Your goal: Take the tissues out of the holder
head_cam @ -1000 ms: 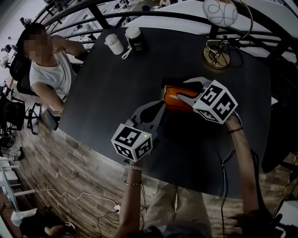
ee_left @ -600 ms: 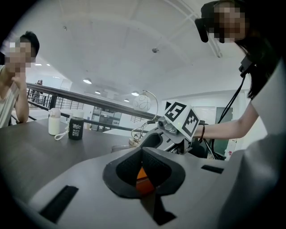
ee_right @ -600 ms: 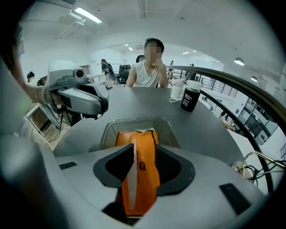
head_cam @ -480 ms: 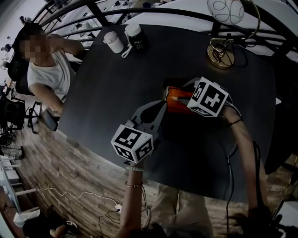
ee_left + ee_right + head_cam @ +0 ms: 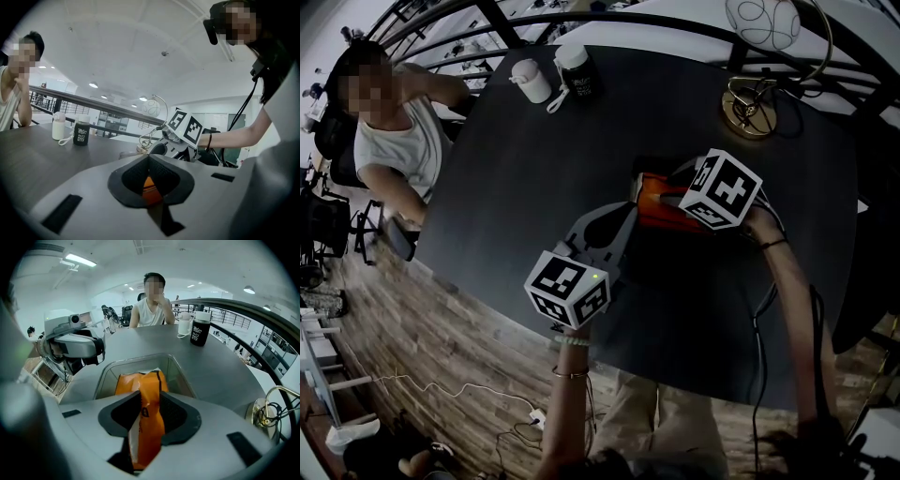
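An orange tissue pack sticks up out of a clear holder on the dark table. My right gripper is shut on the pack's top. In the right gripper view the pack runs between the two dark pads, above the holder's rim. My left gripper lies low on the table with its tip at the holder's near left end, jaws shut on nothing. In the left gripper view the tips meet and orange shows behind them.
A person sits at the table's far left edge. A white bottle and a dark cup stand at the far side. A gold lamp base with a cable is at the far right. A railing runs behind the table.
My right gripper's jaws stood apart over the pack a second ago and are now shut on it. The left gripper has stayed in place.
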Tool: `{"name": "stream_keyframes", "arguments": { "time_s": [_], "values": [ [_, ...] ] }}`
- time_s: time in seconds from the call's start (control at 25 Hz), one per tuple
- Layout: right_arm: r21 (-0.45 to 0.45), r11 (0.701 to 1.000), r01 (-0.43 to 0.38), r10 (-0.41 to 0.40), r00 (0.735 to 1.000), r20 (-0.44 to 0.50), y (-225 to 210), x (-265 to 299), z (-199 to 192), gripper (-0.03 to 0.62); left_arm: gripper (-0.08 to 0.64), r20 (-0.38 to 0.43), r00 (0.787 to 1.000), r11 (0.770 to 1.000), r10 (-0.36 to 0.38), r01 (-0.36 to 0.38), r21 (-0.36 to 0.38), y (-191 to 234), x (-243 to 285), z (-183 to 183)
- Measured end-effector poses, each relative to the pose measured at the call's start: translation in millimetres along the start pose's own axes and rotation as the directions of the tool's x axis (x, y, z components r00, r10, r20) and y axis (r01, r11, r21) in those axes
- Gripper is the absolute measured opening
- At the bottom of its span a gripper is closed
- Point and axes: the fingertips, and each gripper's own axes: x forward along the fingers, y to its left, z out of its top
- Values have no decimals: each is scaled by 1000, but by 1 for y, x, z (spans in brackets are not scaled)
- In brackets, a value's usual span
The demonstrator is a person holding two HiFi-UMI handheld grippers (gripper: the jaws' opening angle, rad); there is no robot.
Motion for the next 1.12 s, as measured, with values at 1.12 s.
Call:
{"name": "stream_keyframes", "arguments": {
  "time_s": [1.12],
  "values": [
    [36, 969, 246, -247, 930, 274, -9, -79, 34, 17, 8, 49, 999, 999, -18, 16, 50, -31, -23, 34]
  ]
}}
